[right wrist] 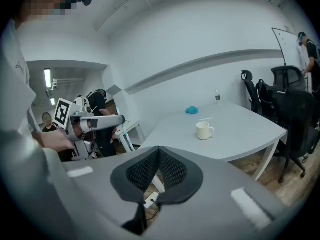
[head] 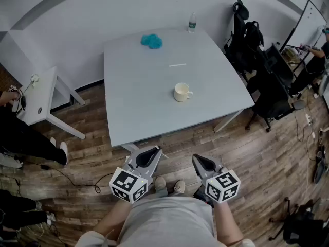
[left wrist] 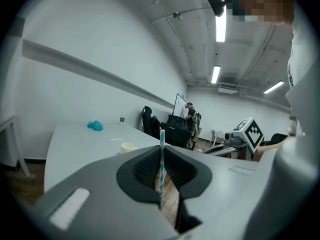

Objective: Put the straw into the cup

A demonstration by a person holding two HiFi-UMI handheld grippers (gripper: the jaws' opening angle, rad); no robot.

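A teal-and-white striped straw (left wrist: 161, 156) stands upright, pinched between the jaws of my left gripper (left wrist: 161, 151), which is shut on it. In the head view that left gripper (head: 153, 152) hangs off the table's near edge, close to my body; the straw does not show there. The cream cup (head: 182, 92) with a handle stands upright on the grey table (head: 139, 107), well ahead of both grippers. It also shows as the cup (left wrist: 127, 147) and the cup (right wrist: 203, 130). My right gripper (right wrist: 159, 154) is shut with nothing in it, and is seen low as the right gripper (head: 198, 160).
A thin white stick (head: 177, 65) lies on the table beyond the cup. A teal cloth (head: 151, 41) and a water bottle (head: 192, 22) sit at the far edge. Black office chairs (head: 257, 60) stand to the right, a small white table (head: 38, 94) to the left, with people standing nearby.
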